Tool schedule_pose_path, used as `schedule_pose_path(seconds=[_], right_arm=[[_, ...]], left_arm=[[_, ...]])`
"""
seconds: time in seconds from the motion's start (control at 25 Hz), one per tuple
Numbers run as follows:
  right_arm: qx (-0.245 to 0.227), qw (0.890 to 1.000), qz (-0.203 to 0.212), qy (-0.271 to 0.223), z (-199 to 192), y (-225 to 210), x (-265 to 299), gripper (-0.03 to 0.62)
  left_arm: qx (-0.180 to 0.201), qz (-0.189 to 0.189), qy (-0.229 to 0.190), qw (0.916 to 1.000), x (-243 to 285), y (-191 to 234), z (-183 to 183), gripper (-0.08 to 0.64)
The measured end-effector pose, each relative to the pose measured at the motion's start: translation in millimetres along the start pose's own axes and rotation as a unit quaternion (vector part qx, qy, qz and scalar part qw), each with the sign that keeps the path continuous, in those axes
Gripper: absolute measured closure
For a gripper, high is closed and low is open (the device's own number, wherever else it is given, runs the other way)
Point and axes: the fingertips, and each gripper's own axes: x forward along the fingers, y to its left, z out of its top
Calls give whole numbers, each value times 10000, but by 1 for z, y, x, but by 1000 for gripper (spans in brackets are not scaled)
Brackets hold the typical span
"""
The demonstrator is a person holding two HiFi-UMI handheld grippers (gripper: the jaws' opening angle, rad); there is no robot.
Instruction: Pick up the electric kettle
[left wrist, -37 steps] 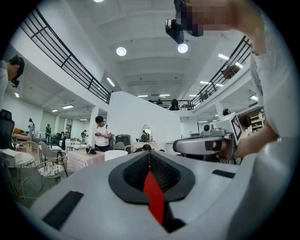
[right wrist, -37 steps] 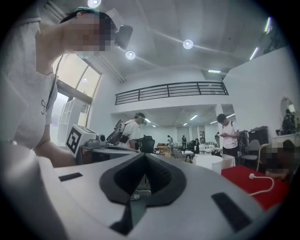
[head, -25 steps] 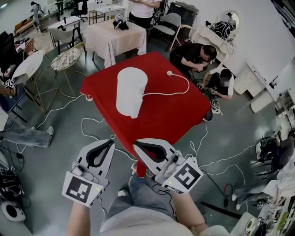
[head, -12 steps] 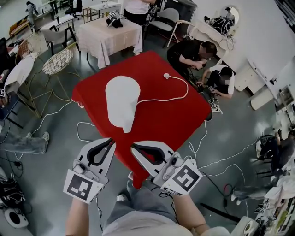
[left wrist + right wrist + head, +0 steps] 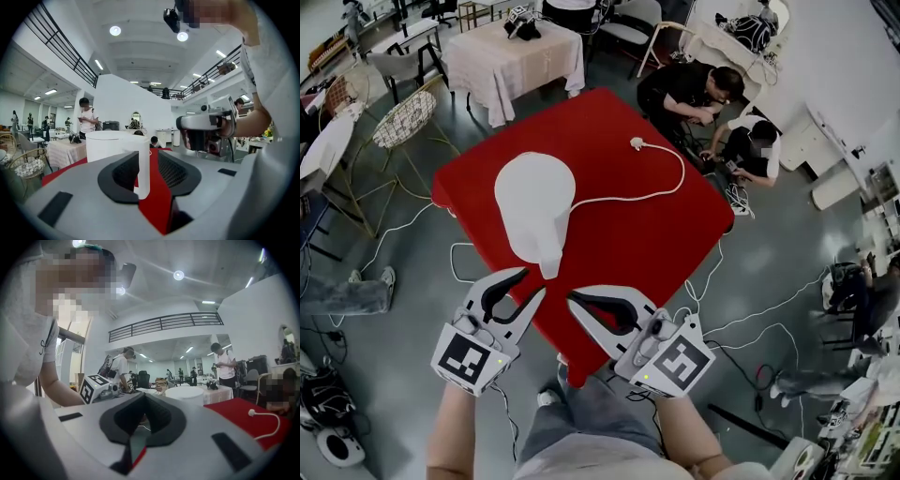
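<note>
The kettle (image 5: 534,202) stands on the red table (image 5: 628,234). Your left gripper (image 5: 534,281) has just opened its jaws; they're empty, near the handle (image 5: 549,262). Your right gripper (image 5: 572,298) is closed. You seem to be reaching: slide on, then squeeze.

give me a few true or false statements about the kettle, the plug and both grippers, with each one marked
1. The kettle stands on the red table. True.
2. The left gripper is shut on the kettle. False: its jaws have just been opening and stand apart. The handle shows in the gap ahead, with no pad on it.
3. The right gripper has its jaws together, with nothing between them. True.
4. The plug hangs off the table's edge. False: it lies on the table top.
</note>
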Motion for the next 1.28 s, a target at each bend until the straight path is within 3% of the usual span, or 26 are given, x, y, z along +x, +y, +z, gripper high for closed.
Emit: schedule_pose_path(seconds=[0.28,0.56,1.0,1.2,1.28], right_arm=[[154,9998,-100,33,-14,-12,-4,584],[318,9990,-219,226,-27,-25,-11,584],[349,9983,-333,323,-35,-45,-19,584],[295,9985,-306,340,-38,-54,-15,584],[288,9987,-294,309,-37,-56,-14,584]], left_arm=[[-46,-190,349,9992,30,7,-33,422],[-59,-389,479,9981,56,12,-44,422],[-287,-580,407,9971,88,6,-47,422],[-157,-587,393,9974,98,5,-47,431],[-90,-510,374,9980,100,6,-46,467]])
